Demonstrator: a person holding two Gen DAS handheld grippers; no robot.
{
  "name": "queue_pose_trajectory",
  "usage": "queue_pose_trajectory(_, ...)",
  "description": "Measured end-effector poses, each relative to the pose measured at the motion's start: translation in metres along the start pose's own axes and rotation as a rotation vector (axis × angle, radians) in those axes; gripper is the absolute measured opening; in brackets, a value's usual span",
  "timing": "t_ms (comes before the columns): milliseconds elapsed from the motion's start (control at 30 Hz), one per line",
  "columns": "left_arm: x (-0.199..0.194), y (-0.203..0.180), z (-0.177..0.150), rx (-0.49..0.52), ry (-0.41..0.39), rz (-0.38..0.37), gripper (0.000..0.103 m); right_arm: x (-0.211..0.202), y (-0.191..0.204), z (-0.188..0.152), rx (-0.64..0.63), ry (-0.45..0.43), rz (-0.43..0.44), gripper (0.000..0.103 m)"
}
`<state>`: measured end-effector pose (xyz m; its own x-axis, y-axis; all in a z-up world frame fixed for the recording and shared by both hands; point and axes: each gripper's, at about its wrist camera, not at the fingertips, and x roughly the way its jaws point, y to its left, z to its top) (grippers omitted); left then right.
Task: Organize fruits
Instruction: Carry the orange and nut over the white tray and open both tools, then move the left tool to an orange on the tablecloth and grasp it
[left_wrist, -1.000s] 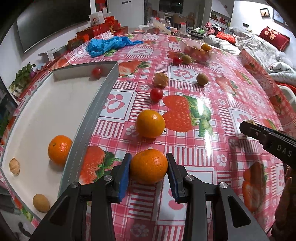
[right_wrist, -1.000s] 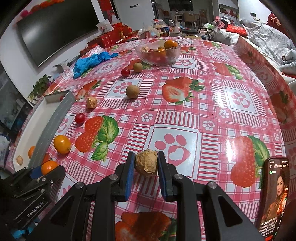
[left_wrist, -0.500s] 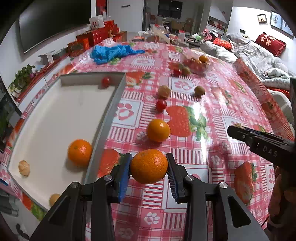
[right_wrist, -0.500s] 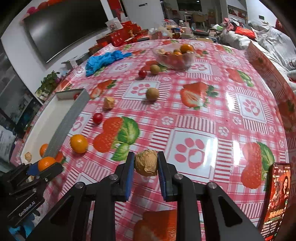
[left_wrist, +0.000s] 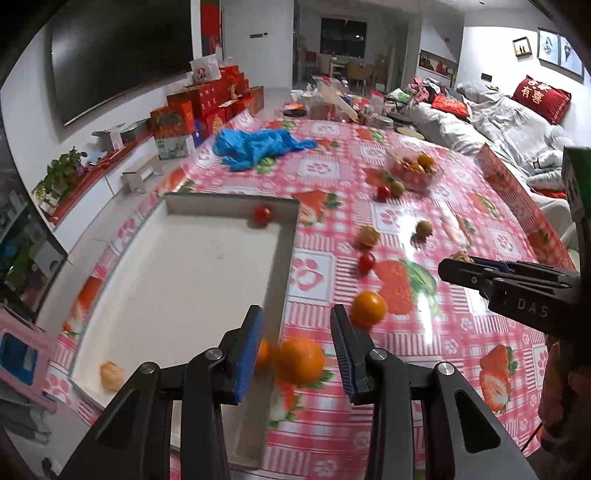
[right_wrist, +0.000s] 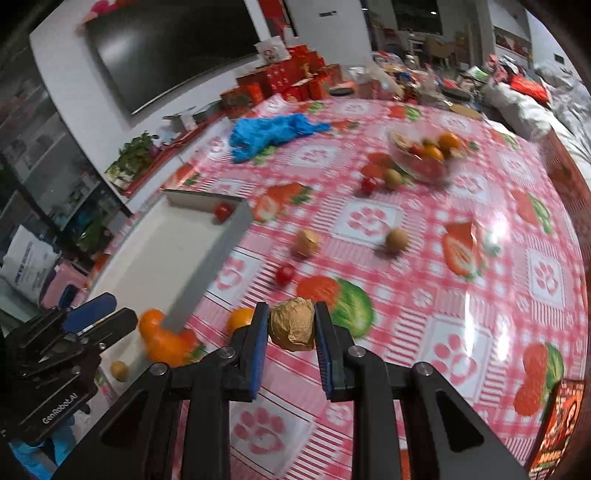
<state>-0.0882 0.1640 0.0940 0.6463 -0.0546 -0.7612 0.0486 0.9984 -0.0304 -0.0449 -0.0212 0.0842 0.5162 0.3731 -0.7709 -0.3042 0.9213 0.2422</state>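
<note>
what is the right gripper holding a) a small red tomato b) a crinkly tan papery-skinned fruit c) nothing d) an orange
b: in the right wrist view the right gripper is shut on a crinkly tan fruit, its blue pads pressed against both sides.

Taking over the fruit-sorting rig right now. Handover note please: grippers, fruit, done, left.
Left gripper: jaws apart, gripping nothing; a blurred loose orange shows below them, just outside the tray wall.
Right gripper: shut on a husked fruit.
Done: tray holds a tomato, a tan fruit, a tray orange and a small brown fruit.
Left: second orange, red tomato and other small fruit on the table; more in the bowl.
</note>
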Motion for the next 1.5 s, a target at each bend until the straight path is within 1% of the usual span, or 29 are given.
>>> queue_pose_trajectory(133,-0.002,0.016,0.009,-0.014,-0.016,0.013,0.038,0.003,0.023,0.018,-0.032,-0.001,0.041,0.026)
queue_pose_trajectory(233,0.000,0.033,0.014,-0.042,-0.013,0.024,0.038,0.006,0.037,0.031,-0.055,-0.003,0.061,0.026)
queue_pose_trajectory(333,0.002,0.049,0.014,-0.060,-0.011,0.058,0.038,0.013,0.053,0.043,-0.081,0.004,0.075,0.026)
queue_pose_trajectory(533,0.009,0.073,0.006,-0.100,0.017,0.092,0.038,0.043,0.082,0.058,-0.107,0.065,0.117,0.026)
queue_pose_trajectory(767,0.018,0.093,-0.007,-0.138,0.059,0.111,0.039,0.084,0.124,0.054,-0.186,0.151,0.150,0.027)
queue_pose_trajectory(800,0.019,0.094,-0.009,-0.141,0.066,0.114,0.044,0.090,0.128,0.052,-0.194,0.171,0.161,0.027)
queue_pose_trajectory(833,0.020,0.096,-0.011,-0.145,0.071,0.117,0.051,0.096,0.131,0.050,-0.201,0.190,0.169,0.031)
queue_pose_trajectory(867,0.020,0.097,-0.013,-0.148,0.068,0.123,0.063,0.101,0.133,0.047,-0.206,0.202,0.167,0.035)
queue_pose_trajectory(900,0.019,0.097,-0.014,-0.151,0.064,0.132,0.069,0.103,0.134,0.046,-0.209,0.208,0.163,0.052)
queue_pose_trajectory(933,0.019,0.097,-0.016,-0.152,0.060,0.140,0.069,0.105,0.134,0.045,-0.208,0.210,0.159,0.073)
queue_pose_trajectory(967,0.019,0.097,-0.017,-0.150,0.064,0.137,0.069,0.104,0.132,0.045,-0.200,0.207,0.162,0.081)
queue_pose_trajectory(1000,0.021,0.096,-0.017,-0.149,0.070,0.132,0.069,0.102,0.130,0.045,-0.192,0.203,0.167,0.083)
queue_pose_trajectory(1133,0.025,0.089,-0.016,-0.141,0.084,0.120,0.070,0.085,0.110,0.049,-0.157,0.191,0.168,0.085)
queue_pose_trajectory(1200,0.025,0.081,-0.014,-0.135,0.083,0.104,0.070,0.068,0.092,0.051,-0.138,0.170,0.169,0.086)
queue_pose_trajectory(1267,0.025,0.070,-0.013,-0.114,0.083,0.083,0.070,0.051,0.069,0.049,-0.117,0.144,0.150,0.088)
queue_pose_trajectory(1333,0.024,0.053,-0.012,-0.074,0.082,0.055,0.070,0.037,0.042,0.045,-0.072,0.124,0.122,0.088)
queue_pose_trajectory(1433,0.023,0.018,-0.014,0.020,0.083,0.006,0.070,0.025,0.001,0.037,0.027,0.117,0.086,0.089)
queue_pose_trajectory(1500,0.023,-0.010,-0.019,0.090,0.091,-0.042,0.070,0.017,-0.031,0.029,0.096,0.117,0.050,0.089)
